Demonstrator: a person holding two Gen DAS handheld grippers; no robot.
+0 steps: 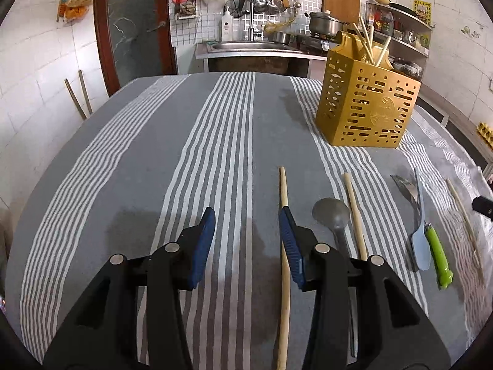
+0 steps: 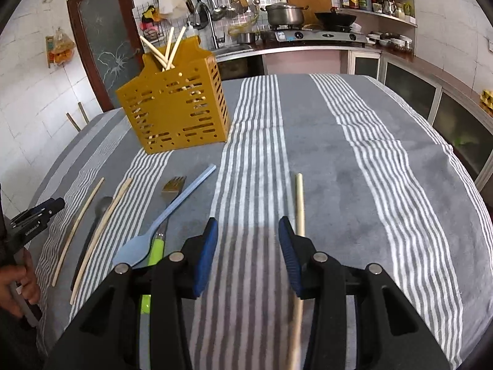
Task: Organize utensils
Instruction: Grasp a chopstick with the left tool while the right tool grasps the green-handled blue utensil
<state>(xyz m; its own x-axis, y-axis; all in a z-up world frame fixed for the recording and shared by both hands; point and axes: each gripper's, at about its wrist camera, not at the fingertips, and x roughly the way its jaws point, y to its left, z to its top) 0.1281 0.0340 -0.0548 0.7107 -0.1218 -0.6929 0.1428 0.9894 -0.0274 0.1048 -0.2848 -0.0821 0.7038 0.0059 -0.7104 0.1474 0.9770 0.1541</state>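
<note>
A yellow perforated utensil holder [image 1: 366, 101] [image 2: 175, 108] stands on the striped cloth with several chopsticks upright in it. In front of it lie loose utensils. My left gripper [image 1: 246, 211] is open over bare cloth with nothing between its blue pads. One chopstick [image 1: 283, 185] lies on the cloth and runs under its right finger. Right of it are a metal spoon [image 1: 331, 212], a second chopstick [image 1: 356, 215], a green-handled fork [image 1: 437, 256] and a pale blue spoon [image 1: 420, 246]. My right gripper [image 2: 248, 219] is open and empty, with another chopstick [image 2: 299, 197] running under its right finger.
The grey-and-white striped cloth [image 2: 354, 154] covers the whole table. The left gripper [image 2: 57, 203] shows at the left edge of the right wrist view, held by a hand [image 2: 18, 283]. Behind the table are a sink [image 1: 249, 46] and a stove with a pot [image 2: 285, 14].
</note>
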